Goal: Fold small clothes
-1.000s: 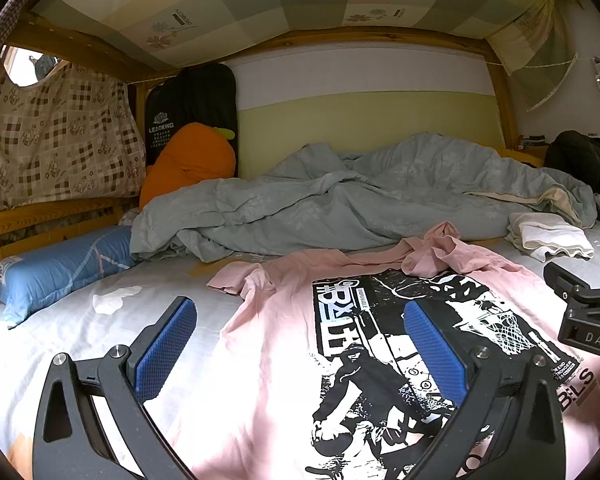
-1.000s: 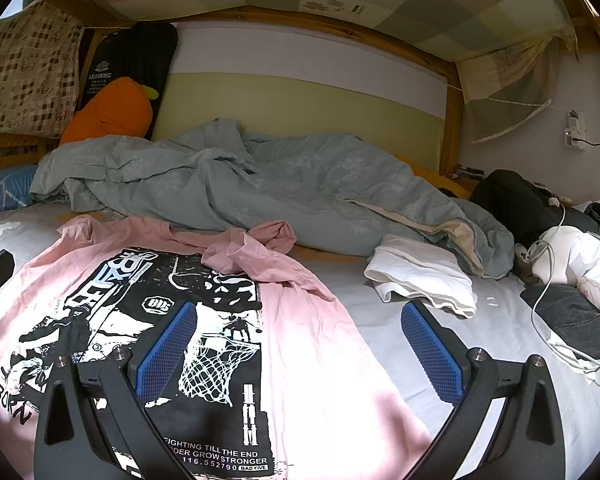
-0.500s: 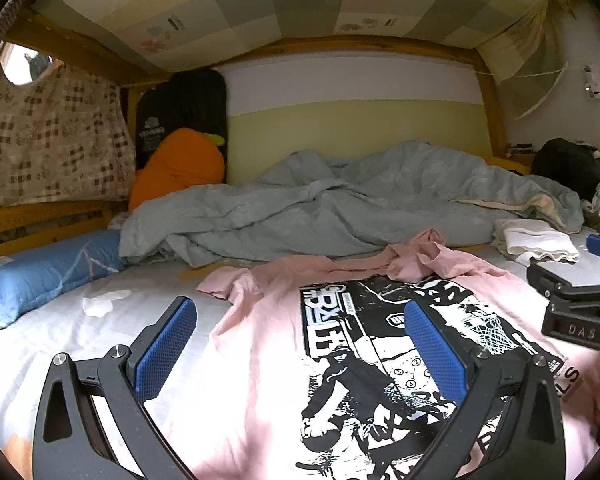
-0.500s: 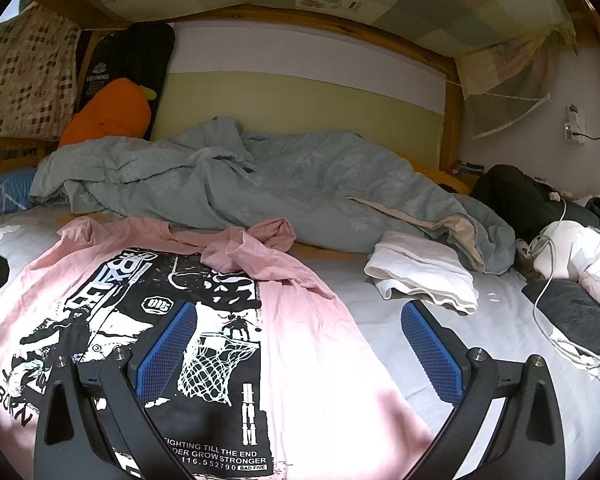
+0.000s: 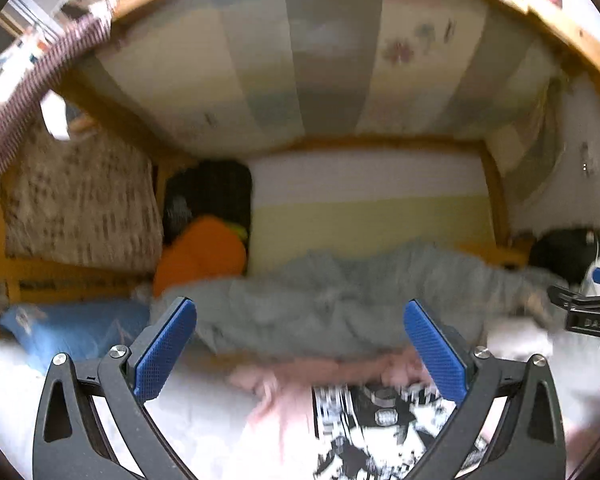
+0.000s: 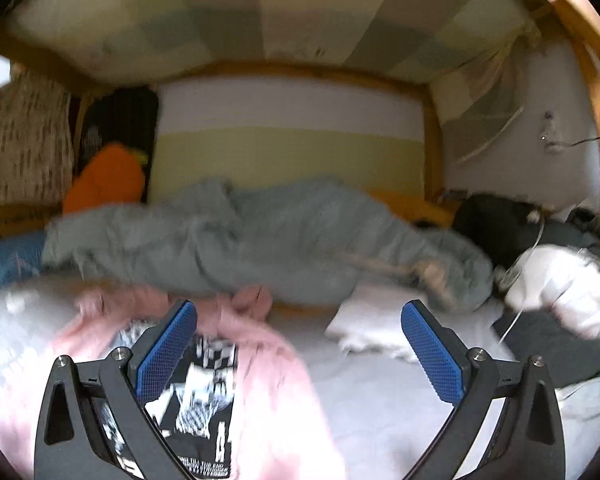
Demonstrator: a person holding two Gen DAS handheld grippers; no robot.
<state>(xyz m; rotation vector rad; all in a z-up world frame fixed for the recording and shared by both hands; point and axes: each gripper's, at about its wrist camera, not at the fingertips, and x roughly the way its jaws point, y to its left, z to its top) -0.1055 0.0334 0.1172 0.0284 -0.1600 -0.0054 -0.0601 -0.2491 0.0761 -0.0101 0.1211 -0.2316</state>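
Observation:
A pink T-shirt (image 5: 292, 412) with a black-and-white print lies spread on the white sheet of the bed; it also shows in the right wrist view (image 6: 268, 364). Both views are blurred by motion. My left gripper (image 5: 300, 344) is open and empty, held above the shirt's near part and tilted up toward the bed's far end. My right gripper (image 6: 298, 350) is open and empty above the shirt's right edge. The right gripper's fingers (image 5: 580, 312) show at the right edge of the left wrist view.
A crumpled grey duvet (image 6: 260, 240) lies across the bed behind the shirt. A folded white cloth (image 6: 372, 328) sits right of the shirt. An orange cushion (image 5: 200, 256), a blue pillow (image 5: 72, 328), and dark and white clothes with a cable (image 6: 540, 272) line the sides.
Both grippers have tilted sharply upward, so the bunk ceiling fills the upper frames and the shirt has dropped low. Both stay open and empty.

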